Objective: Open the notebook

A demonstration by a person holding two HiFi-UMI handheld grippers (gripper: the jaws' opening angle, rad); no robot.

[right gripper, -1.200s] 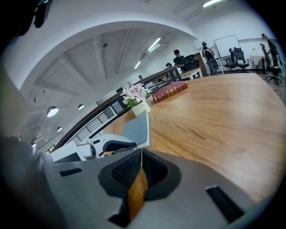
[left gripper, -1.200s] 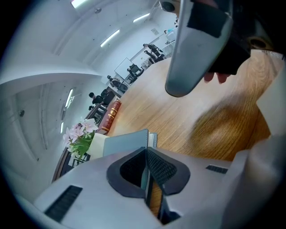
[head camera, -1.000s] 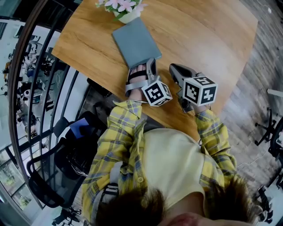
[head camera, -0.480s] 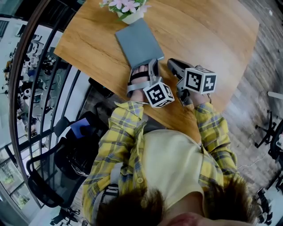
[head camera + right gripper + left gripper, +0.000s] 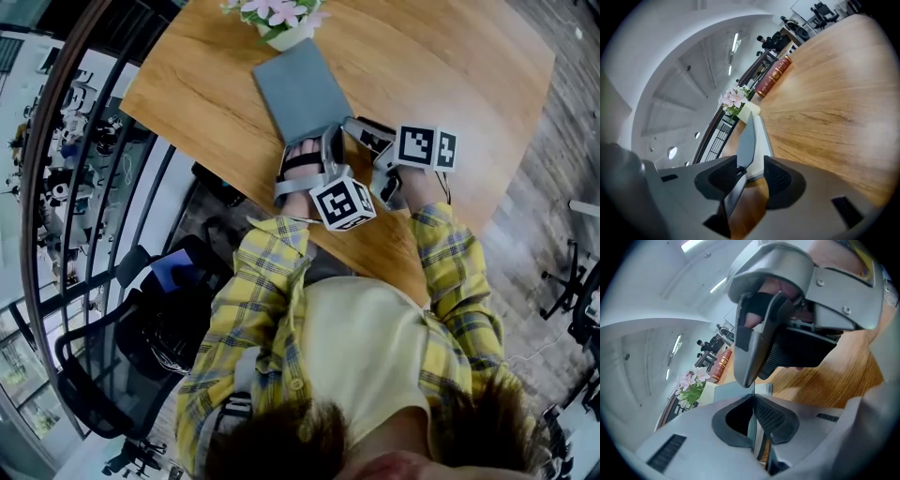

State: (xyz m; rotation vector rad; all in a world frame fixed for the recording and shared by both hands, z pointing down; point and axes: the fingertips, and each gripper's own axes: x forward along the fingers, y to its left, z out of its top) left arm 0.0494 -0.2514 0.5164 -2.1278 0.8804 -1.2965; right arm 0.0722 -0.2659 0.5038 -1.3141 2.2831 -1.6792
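A grey notebook [image 5: 300,89] lies on the wooden table [image 5: 441,66], lengthwise away from me. My left gripper [image 5: 317,142] is at its near edge, shut on the thin grey cover [image 5: 752,389], which is pinched between the pads. The right gripper view shows that cover [image 5: 747,136] raised on edge above the white pages [image 5: 763,140]. My right gripper [image 5: 362,131] is at the notebook's near right corner. Its jaws are opening, and the right gripper [image 5: 751,174] has the cover's lower edge between its pads, which do not press on it.
A white pot of pink flowers [image 5: 281,21] stands just beyond the notebook's far end. A red book [image 5: 774,75] lies farther back on the table. The table's near-left edge drops to a railing and a black office chair [image 5: 112,366].
My right gripper has moved left to the notebook's near right corner, rolled, and opened its jaws. The left gripper has stayed at the near edge.
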